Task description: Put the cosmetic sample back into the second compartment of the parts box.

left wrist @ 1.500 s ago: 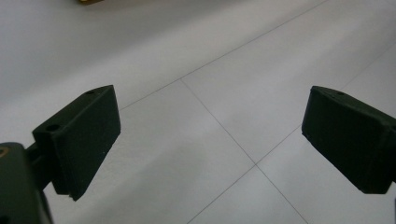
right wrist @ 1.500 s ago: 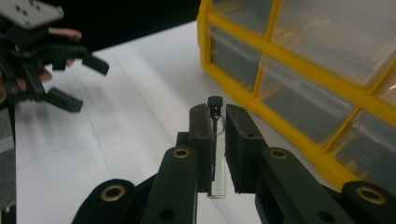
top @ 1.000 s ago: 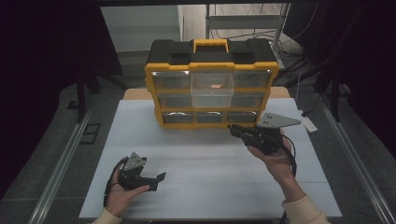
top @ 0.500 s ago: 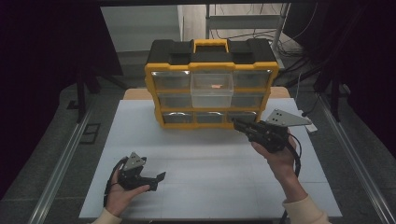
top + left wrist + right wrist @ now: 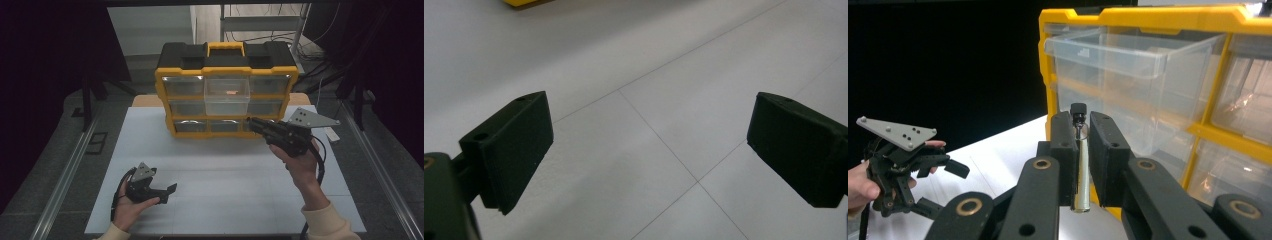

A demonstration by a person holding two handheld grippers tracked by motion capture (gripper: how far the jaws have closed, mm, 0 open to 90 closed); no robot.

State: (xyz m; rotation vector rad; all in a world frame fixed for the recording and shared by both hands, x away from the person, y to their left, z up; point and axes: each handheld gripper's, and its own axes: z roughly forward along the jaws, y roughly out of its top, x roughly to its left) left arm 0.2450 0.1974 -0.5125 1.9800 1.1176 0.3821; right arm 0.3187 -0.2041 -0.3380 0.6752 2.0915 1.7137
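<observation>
Right gripper (image 5: 1081, 150) clamped on a slim bolt (image 5: 1080, 165), black head up, just below the pulled-out clear drawer (image 5: 1128, 75) at 1 o'clock. Organizer (image 5: 227, 92) blocks 12 o'clock; bare table (image 5: 225, 170) lies between hands. Left gripper (image 5: 170, 189) jaws apart at 7 o'clock.

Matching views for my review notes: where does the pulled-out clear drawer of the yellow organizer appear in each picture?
High view: the clear drawer sits top middle of the organizer, upper centre.
Left gripper view: the drawer is out of frame; a yellow corner shows at the top edge.
Right gripper view: upper centre-right, behind the right gripper clamping a bolt.
Shared landmark: the yellow frame.
</observation>
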